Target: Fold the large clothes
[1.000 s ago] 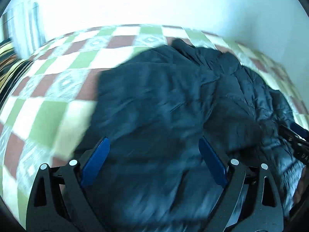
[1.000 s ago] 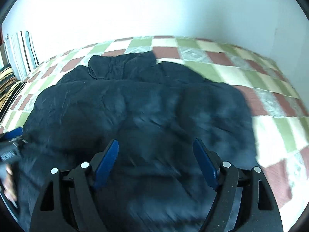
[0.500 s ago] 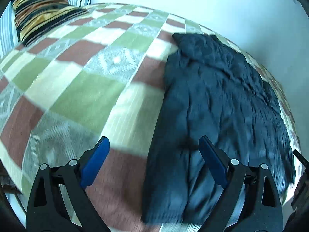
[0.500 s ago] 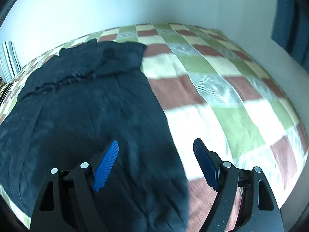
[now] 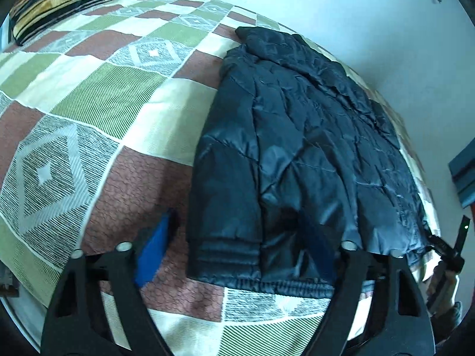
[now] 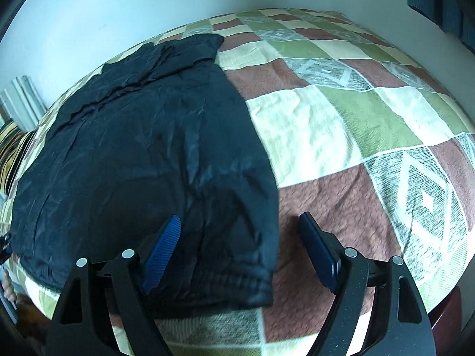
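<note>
- The jaws of the left gripper [image 5: 237,250] stand wide apart and hold nothing; one blue pad [image 5: 153,252] is over the bedspread, the other is over the hem of the jacket.
- The jaws of the right gripper [image 6: 242,247] are also spread wide and hold nothing; the left blue pad [image 6: 163,252] is over the dark fabric, the right one is over a brown square of the bedspread.
- The dark navy quilted jacket [image 5: 297,148] lies flat on the bed, with its ribbed hem toward the cameras and its collar end toward the wall.
- In the left wrist view the near left corner of the hem lies between the two fingers; whether the pads touch the fabric I cannot tell.
- In the right wrist view the same jacket [image 6: 148,148] fills the left half, and its near right corner, with the gathered hem, lies between the fingers.
- The bed is covered by a checked bedspread [image 5: 89,103] with green, brown, cream and grey diamond squares.
- A striped pillow [image 5: 50,3] in yellow and black lies at the far left corner of the bed.
- A white wall [image 6: 118,9] stands behind the bed.
- At the right edge of the left wrist view, a part of the other gripper and a hand show, just beside the jacket's far corner.
</note>
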